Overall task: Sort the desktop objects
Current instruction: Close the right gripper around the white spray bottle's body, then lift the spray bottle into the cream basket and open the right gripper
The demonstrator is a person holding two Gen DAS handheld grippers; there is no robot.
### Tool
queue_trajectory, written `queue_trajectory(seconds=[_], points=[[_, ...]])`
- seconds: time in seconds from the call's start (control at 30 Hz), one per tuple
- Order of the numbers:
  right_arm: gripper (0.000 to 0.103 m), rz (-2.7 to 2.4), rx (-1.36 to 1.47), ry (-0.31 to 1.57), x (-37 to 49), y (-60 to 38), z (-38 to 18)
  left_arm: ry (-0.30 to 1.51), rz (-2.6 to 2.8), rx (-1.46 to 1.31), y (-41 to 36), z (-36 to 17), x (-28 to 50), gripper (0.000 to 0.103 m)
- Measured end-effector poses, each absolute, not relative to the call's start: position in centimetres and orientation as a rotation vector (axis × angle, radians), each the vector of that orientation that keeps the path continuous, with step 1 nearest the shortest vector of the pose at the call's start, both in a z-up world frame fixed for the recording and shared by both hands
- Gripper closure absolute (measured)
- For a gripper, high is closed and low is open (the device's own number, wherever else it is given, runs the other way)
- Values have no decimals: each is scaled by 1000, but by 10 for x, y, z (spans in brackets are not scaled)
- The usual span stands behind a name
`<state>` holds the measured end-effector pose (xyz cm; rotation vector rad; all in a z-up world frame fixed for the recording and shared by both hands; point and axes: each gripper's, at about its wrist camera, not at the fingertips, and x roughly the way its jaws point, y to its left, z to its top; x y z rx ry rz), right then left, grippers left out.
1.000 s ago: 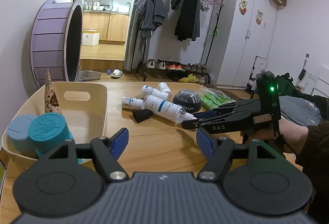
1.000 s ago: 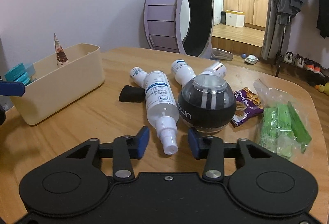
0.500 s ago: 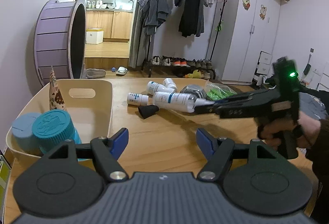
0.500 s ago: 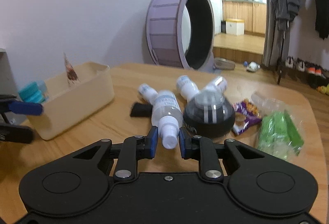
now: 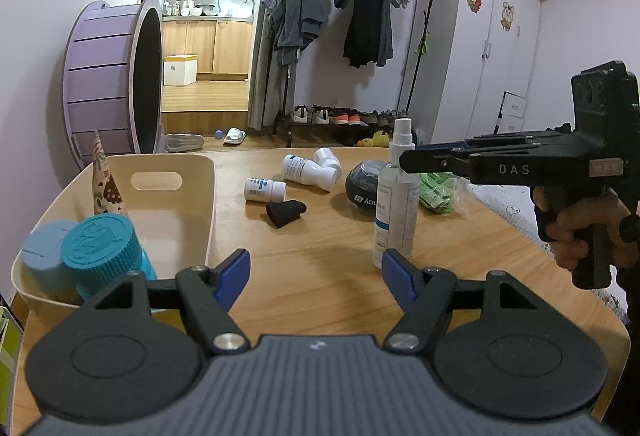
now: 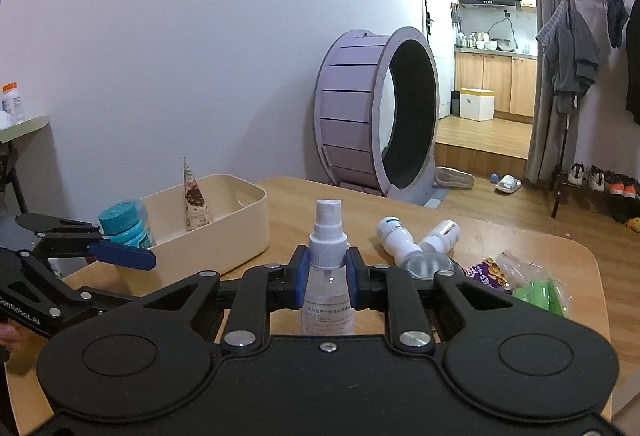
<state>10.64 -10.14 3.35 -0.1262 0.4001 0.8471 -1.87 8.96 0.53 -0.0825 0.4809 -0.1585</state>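
Here the right gripper (image 6: 327,278) is clamped on the neck of a clear spray bottle (image 6: 328,276), its two blue fingertips (image 6: 301,278) pressing either side just under the white nozzle, and the bottle hangs upright from them. From the left wrist view the same bottle (image 5: 396,196) stands upright in the air or just on the wooden table (image 5: 320,248); whether its base touches the wood I cannot tell. The right gripper (image 5: 408,160) reaches in from the right side there, held by a hand (image 5: 576,224) wrapped round its handle. The left gripper (image 5: 316,274) is spread wide with nothing between its blue fingertips (image 5: 234,274), and it hovers low over the near part of the table. Just to the left of it sits a cream bin (image 5: 200,196), holding a teal-capped bottle (image 5: 104,248), a light blue lidded jar (image 5: 44,256) and a cone-shaped patterned packet (image 5: 104,184) that stands upright at the bin's left wall. Beyond the left gripper, on the table, lie three small white bottles (image 5: 304,170) on their sides, a black cap-like piece (image 5: 285,213), a dark round ball-shaped object (image 5: 362,186) and a bag of green packets (image 5: 438,190). In the right wrist view a purple snack packet (image 6: 484,272) lies just past the right fingertip, beside the green bag (image 6: 536,290).
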Motion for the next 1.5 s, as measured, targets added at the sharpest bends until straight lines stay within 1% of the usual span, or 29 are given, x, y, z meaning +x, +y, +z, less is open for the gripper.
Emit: queue_trajectory(seconds=[0.13,0.23,0.3,0.33,0.4,0.43,0.63,0.7,0.83,1.07,1.5], points=[[83,848,-139,404,103,-104,34,482,-160,-81,90,5,-20,31],[80,837,-157,402,100,-105,33,482,-162,-81,90,5,-20,31],[68,833,-161,399,100,-105,31,481,-165,-80,90,6,-19,31],[66,835,-163,399,99,-104,31,479,-167,-80,90,6,-19,31],[58,836,-164,400,100,-101,30,479,-169,-80,90,6,-20,31],[57,838,-164,400,101,-100,29,479,-168,-79,91,6,-20,31],[58,858,-170,414,102,-89,26,467,-166,-81,93,11,-28,31],[68,868,-164,416,101,-89,25,459,-167,-84,95,13,-32,31],[68,866,-149,401,97,-87,30,439,-164,-88,99,18,-43,31],[68,918,-96,351,87,-75,60,399,-133,-98,113,27,-63,31],[69,1088,-100,331,94,1,90,343,-93,-146,145,38,-94,31]])
